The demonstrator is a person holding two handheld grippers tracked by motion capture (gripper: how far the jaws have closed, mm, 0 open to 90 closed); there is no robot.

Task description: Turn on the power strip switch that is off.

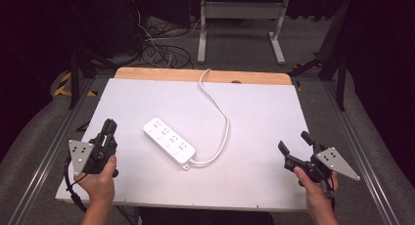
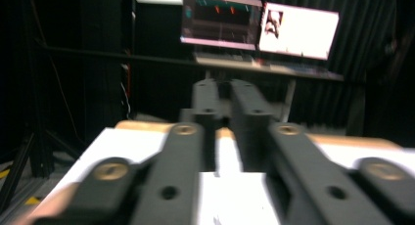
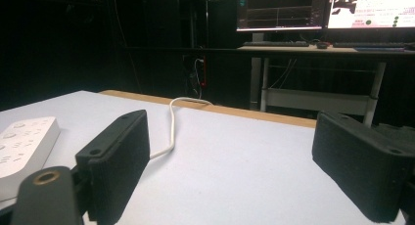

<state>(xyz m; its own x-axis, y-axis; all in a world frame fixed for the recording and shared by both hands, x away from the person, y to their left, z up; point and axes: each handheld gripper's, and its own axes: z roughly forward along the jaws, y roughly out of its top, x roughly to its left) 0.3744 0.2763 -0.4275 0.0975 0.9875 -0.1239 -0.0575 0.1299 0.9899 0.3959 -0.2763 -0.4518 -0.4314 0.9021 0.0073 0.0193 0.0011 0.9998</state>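
Note:
A white power strip lies slantwise on the white table top, and its white cable loops back over the far edge. My left gripper is held over the table's left front, left of the strip. Its black jaws point to the far side with only a narrow gap and nothing between them. At the right front my right gripper stands wide open and empty. In the right gripper view the strip's end lies left of the right gripper, with the cable ahead.
A wooden strip runs along the table's far edge. Behind it stand a white desk frame and tangled floor cables. Lit monitors sit on a desk beyond. Grey padded rails flank the table.

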